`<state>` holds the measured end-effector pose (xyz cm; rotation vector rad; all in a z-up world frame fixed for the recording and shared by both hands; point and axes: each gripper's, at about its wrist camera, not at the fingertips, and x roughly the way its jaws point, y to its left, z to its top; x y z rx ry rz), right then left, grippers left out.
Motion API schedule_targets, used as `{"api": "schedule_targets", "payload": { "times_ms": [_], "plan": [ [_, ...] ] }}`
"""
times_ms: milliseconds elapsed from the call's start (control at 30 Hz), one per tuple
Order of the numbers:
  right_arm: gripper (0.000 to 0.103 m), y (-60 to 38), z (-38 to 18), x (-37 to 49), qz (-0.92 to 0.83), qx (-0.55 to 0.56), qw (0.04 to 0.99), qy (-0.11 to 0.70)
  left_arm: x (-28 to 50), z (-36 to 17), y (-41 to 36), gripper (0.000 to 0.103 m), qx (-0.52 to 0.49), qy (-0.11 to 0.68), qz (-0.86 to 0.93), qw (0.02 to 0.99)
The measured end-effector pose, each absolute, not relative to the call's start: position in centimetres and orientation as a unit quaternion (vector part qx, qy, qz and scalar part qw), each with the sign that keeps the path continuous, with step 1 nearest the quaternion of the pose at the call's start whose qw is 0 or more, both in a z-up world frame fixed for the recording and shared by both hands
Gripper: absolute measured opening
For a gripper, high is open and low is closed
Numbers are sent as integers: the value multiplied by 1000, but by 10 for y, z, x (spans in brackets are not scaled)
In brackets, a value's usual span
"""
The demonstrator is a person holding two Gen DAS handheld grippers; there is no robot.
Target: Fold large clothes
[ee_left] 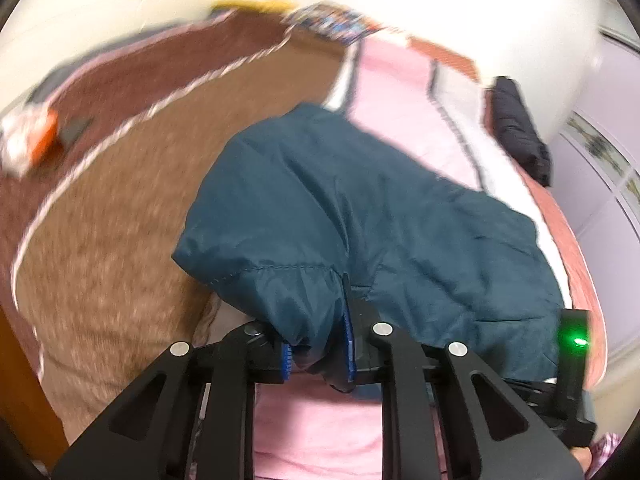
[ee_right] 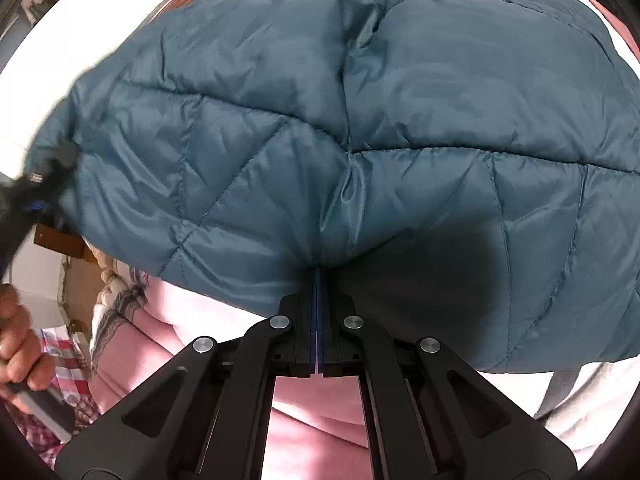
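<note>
A teal quilted jacket (ee_right: 360,100) is spread over a bed and fills most of the right wrist view. My right gripper (ee_right: 317,276) is shut on its near hem, and folds run out from the closed tips. In the left wrist view the jacket (ee_left: 360,200) drapes down towards me. There my left gripper (ee_left: 318,354) is shut on a bunched corner of it, with fabric pressed between the blue pads (ee_left: 350,344). That left gripper (ee_right: 40,184) also shows at the left edge of the right wrist view, holding the jacket's side. A hand (ee_right: 16,340) grips its handle.
The bed carries a pink sheet (ee_left: 392,92) and a brown blanket (ee_left: 120,220) with a pale border. A dark garment (ee_left: 516,128) lies at the far right edge. An orange and white item (ee_left: 32,140) sits at the left. A white wall stands behind.
</note>
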<state>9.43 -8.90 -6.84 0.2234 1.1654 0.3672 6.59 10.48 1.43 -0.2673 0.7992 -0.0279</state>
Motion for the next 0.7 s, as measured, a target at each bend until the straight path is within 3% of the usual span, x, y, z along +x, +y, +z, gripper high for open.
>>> {"api": "schedule_targets", "payload": {
  "times_ms": [433,600,700],
  "plan": [
    [2,-126,-58,82,199,191,802,530,38,81,-19,18,69,263,-121,955],
    [2,-192,-12,39,174,204,852,449,41,89,-45,18,82,259,-153,950],
    [2,-246,-15,30,103,228,866,432,38,90,-65,18,99,256,-177,945]
  ]
}}
